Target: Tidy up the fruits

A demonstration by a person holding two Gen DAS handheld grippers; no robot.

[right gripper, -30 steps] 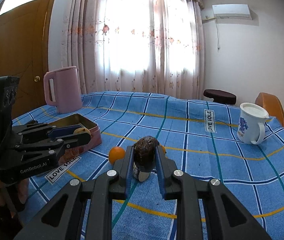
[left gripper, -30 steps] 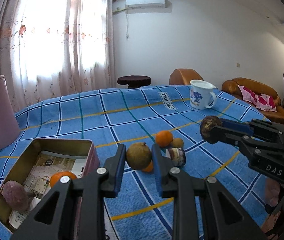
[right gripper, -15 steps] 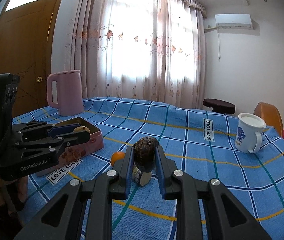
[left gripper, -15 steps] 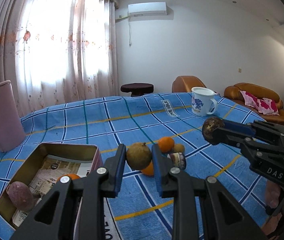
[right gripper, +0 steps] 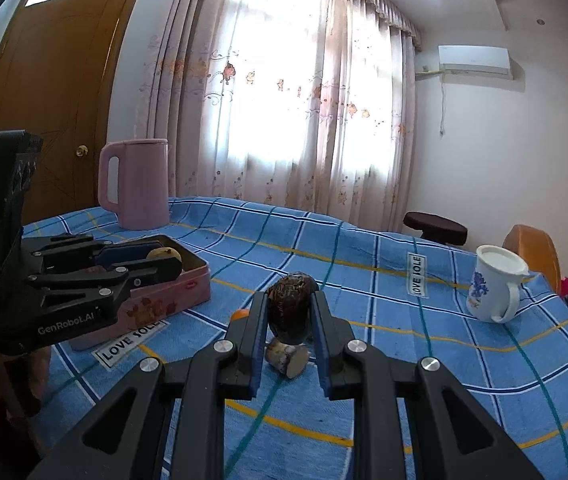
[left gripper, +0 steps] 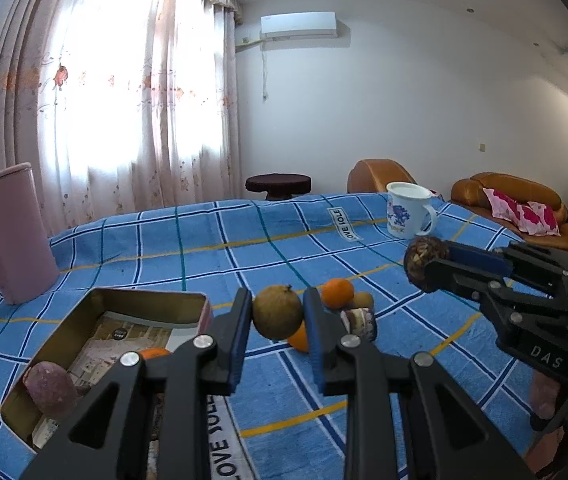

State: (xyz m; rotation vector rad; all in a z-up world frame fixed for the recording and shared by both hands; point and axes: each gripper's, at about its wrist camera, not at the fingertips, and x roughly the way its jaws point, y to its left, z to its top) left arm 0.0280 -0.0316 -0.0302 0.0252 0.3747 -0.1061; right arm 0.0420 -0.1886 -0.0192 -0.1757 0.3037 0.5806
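On the desk (left gripper: 244, 232): tin (left gripper: 96, 344) at near left, jug (left gripper: 4, 236) behind it, mug (left gripper: 407, 210) far right. In the tin, two fruits (left gripper: 50, 390); right of the tin, a cluster of fruits (left gripper: 337, 292) lying together mid-desk. Held above the desk: one fruit (left gripper: 278, 312) in the left claw (left gripper: 278, 320) beside the tin, another (right gripper: 289, 308) in the right claw (right gripper: 289, 316) right of the cluster.

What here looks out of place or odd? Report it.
One oddity: a small cut wooden log piece lies on its side on the blue checked tablecloth among the loose oranges, though it is no fruit. Nothing looks spilled or damaged.
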